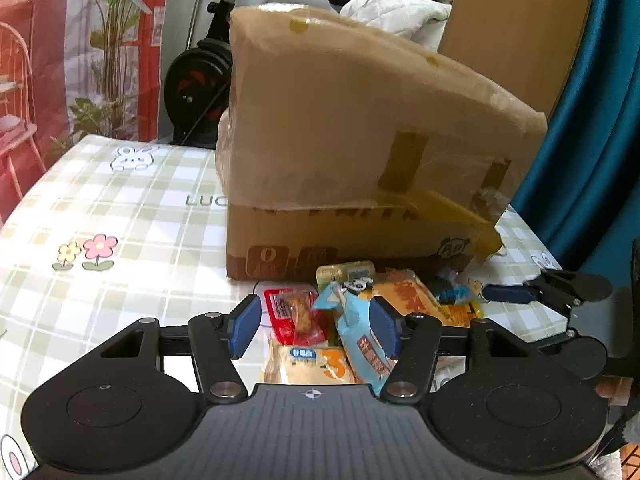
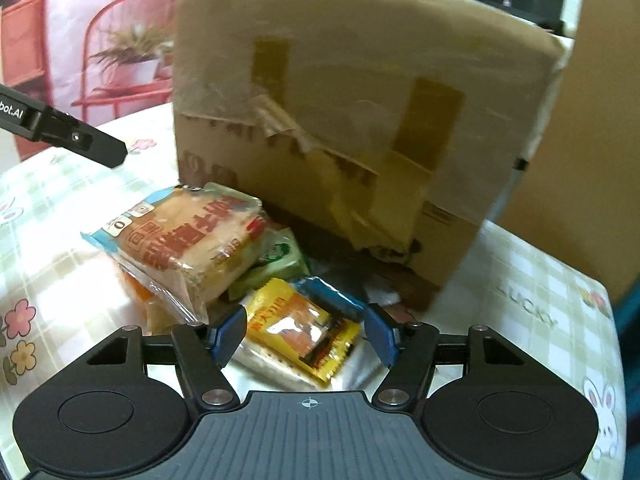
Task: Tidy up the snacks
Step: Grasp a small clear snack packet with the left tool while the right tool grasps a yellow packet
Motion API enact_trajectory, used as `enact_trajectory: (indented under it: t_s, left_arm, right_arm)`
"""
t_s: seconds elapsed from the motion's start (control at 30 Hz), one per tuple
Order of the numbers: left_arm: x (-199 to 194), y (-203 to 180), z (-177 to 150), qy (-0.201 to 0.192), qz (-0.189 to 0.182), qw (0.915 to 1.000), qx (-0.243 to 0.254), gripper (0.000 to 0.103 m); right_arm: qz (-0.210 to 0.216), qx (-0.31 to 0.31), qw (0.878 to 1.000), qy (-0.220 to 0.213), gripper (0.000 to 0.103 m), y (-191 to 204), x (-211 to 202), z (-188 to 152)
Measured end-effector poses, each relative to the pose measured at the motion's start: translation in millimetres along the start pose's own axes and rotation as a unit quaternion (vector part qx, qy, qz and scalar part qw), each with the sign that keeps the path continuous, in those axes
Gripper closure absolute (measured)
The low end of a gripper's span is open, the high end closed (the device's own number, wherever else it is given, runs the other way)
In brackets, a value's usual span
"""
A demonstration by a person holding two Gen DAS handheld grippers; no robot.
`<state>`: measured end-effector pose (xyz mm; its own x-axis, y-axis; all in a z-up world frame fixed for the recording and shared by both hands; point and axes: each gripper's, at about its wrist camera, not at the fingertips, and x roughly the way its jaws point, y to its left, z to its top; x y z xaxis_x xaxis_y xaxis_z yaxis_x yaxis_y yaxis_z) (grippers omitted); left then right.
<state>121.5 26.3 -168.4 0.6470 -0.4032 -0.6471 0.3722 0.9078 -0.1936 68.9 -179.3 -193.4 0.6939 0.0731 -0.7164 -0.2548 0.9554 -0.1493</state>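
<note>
A pile of snack packets lies on the checked tablecloth (image 1: 120, 208) in front of a taped cardboard box (image 1: 360, 120). My left gripper (image 1: 316, 326) is open just above the pile. A red packet (image 1: 292, 316) and a light blue packet (image 1: 356, 332) lie between its fingers, with a bread packet (image 1: 308, 366) below them. My right gripper (image 2: 304, 336) is also open, and a yellow packet (image 2: 304, 332) lies between its pads with a gap on each side. A large bread packet (image 2: 188, 232) and a green packet (image 2: 276, 260) lie beyond it.
The box (image 2: 340, 100) stands close behind the pile and blocks the way forward. An exercise bike (image 1: 204, 80) stands past the table's far edge. A blue curtain (image 1: 592, 120) hangs on the right. One finger (image 2: 80, 140) of the left gripper reaches in from the left.
</note>
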Motion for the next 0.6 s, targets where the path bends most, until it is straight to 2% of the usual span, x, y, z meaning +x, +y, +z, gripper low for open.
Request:
enact_trajectory:
  t_s: [0.2, 0.3, 0.53, 0.57, 0.6]
  left_arm:
    - [4, 0, -5, 0.005, 0.004, 0.9999, -0.012, 0.041]
    - [4, 2, -6, 0.006, 0.005, 0.9998, -0.018, 0.041]
    - [6, 0, -13, 0.010, 0.001, 0.9998, -0.020, 0.041]
    - [7, -1, -13, 0.011, 0.001, 0.9998, -0.019, 0.042]
    - [7, -1, -15, 0.012, 0.001, 0.9998, -0.018, 0.042]
  right_arm:
    - [0.024, -0.010, 1.000, 0.017, 0.041, -4, 18, 9]
    - [0.038, 0.011, 0.999, 0.026, 0.041, -9, 20, 9]
    - [0.051, 0.039, 0.997, 0.031, 0.042, -8, 6, -9]
    - [0.048, 0.043, 0.998, 0.028, 0.046, -8, 4, -10]
    - [0.045, 0.047, 0.998, 0.024, 0.054, -8, 3, -11]
